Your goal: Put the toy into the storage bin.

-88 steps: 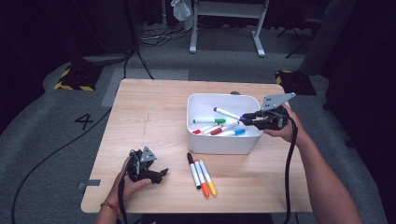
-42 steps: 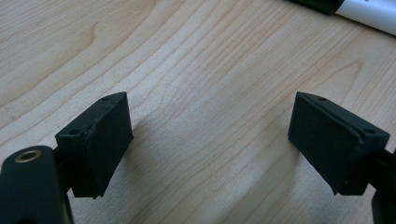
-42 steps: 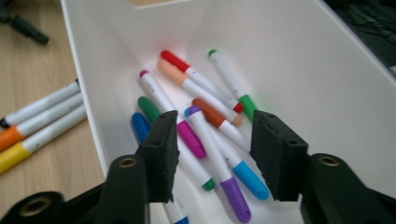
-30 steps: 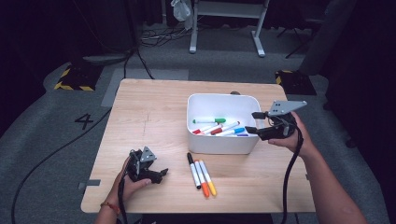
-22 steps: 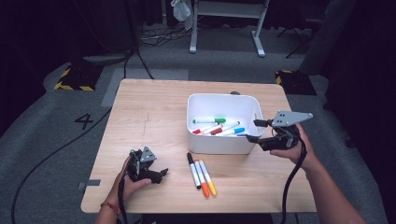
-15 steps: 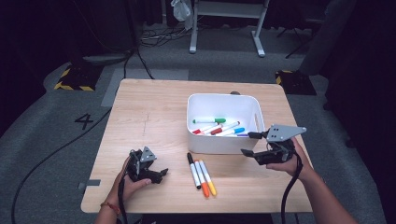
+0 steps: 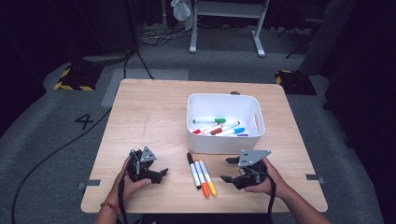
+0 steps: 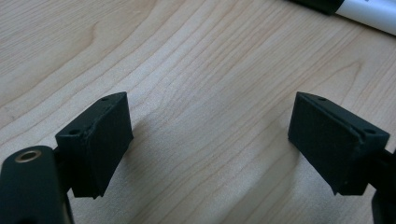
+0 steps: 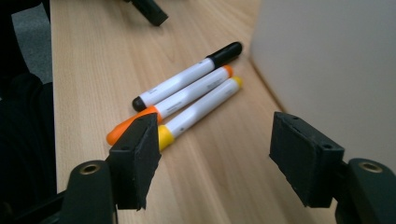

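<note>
Your right gripper (image 7: 229, 170), jaws spread and empty, sits just right of 3 markers (image 7: 201, 171); left gripper (image 7: 160, 173) spread too.

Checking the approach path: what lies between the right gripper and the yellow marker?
Only bare wooden table separates the open right gripper from the yellow marker, as the right gripper view shows.

The wooden table (image 7: 154, 116) carries a white bin (image 7: 225, 140) and three markers (image 7: 201, 169).
</note>
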`<state>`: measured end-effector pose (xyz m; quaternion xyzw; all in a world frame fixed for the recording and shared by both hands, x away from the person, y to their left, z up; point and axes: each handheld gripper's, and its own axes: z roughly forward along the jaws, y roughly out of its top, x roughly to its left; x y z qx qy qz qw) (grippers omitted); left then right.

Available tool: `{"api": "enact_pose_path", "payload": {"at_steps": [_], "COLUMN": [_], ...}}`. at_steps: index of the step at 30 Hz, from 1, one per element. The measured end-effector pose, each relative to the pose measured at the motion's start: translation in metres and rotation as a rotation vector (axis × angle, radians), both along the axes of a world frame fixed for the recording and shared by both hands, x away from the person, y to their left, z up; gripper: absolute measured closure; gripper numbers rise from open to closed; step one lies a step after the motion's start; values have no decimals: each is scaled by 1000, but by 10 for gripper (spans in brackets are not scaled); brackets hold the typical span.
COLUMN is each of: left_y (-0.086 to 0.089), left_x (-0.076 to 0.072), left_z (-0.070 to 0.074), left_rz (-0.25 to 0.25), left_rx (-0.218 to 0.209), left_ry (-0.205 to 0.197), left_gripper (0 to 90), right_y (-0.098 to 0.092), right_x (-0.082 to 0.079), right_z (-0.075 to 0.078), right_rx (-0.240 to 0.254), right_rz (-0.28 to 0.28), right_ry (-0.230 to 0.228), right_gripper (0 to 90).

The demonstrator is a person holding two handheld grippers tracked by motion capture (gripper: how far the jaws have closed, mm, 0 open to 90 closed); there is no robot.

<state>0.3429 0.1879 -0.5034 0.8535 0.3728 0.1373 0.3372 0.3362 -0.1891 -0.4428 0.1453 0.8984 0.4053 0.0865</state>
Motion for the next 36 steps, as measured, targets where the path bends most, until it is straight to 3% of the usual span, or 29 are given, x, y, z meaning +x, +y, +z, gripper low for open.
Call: {"api": "enact_pose_path", "payload": {"at_steps": [8, 14, 22, 27, 28, 36], "left_y": [0, 0, 0, 0, 0, 0], "left_x": [0, 0, 0, 0, 0, 0], "left_z": [0, 0, 0, 0, 0, 0], "left_rz": [0, 0, 0, 0, 0, -1], "left_rx": [-1, 0, -1, 1, -1, 0], "left_ry": [1, 1, 2, 0, 1, 0], "left_gripper": [137, 137, 137, 137, 137, 137], "right_y": [29, 34, 38, 33, 28, 1], "right_x": [-9, -10, -7, -2, 1, 8], "right_z": [-27, -33, -43, -47, -47, -48], "right_rx": [-30, -26, -65, -78, -88, -102], "right_rz": [28, 15, -19, -69, -98, -161], "right_ry": [47, 60, 58, 58, 50, 54], "right_gripper": [337, 339, 346, 384, 448, 578]}}
